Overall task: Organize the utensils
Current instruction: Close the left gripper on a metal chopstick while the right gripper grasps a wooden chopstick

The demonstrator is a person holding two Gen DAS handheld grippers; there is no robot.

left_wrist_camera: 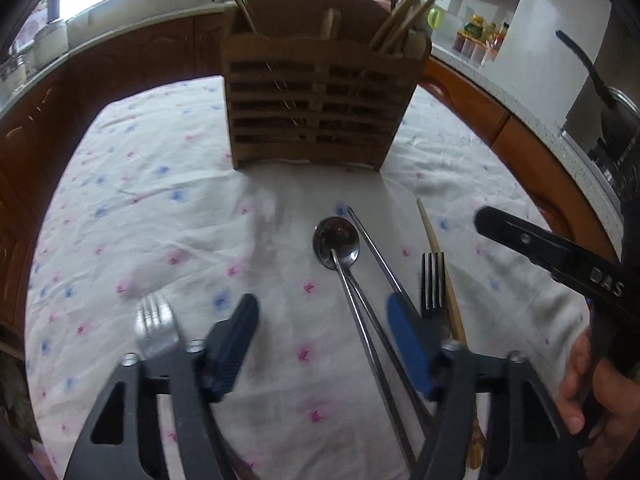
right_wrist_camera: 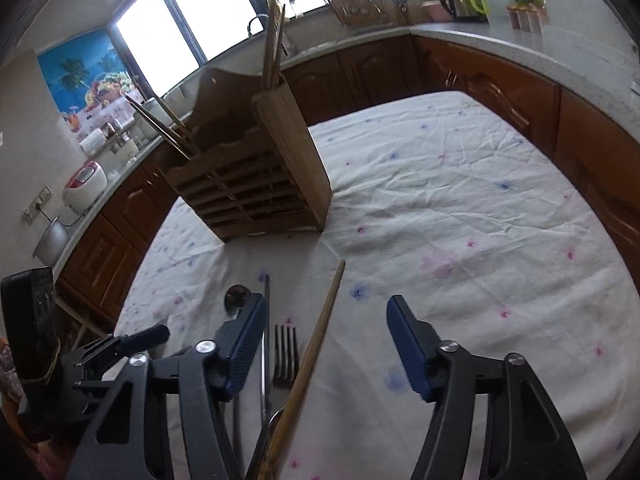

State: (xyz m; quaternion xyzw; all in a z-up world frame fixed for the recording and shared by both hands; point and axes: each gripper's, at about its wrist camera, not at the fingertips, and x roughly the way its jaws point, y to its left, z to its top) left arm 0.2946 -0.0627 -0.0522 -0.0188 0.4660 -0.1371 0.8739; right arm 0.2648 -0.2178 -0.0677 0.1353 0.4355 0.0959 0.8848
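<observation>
A slatted wooden utensil holder (left_wrist_camera: 320, 100) (right_wrist_camera: 256, 184) stands on the floral tablecloth (left_wrist_camera: 160, 200) with chopsticks sticking out of it. In front of it lie a metal spoon (left_wrist_camera: 336, 242) (right_wrist_camera: 237, 298), metal chopsticks (left_wrist_camera: 376, 248) (right_wrist_camera: 266, 320), a dark fork (left_wrist_camera: 432, 284) (right_wrist_camera: 286, 354) and a wooden chopstick (left_wrist_camera: 436, 256) (right_wrist_camera: 320, 336). A silver fork (left_wrist_camera: 154, 324) lies apart at the left. My left gripper (left_wrist_camera: 322, 340) is open, with the spoon handle and the metal chopsticks passing between its fingers. My right gripper (right_wrist_camera: 326, 344) is open over the dark fork and the wooden chopstick.
Brown cabinets and a pale counter (right_wrist_camera: 520, 48) curve around the table. On the counter stand a rice cooker (right_wrist_camera: 84, 184), a pot (right_wrist_camera: 50, 240) and a kettle (right_wrist_camera: 456, 0). A hand (left_wrist_camera: 592, 400) holds the right gripper's handle. Bare tablecloth (right_wrist_camera: 460, 200) spreads to the right.
</observation>
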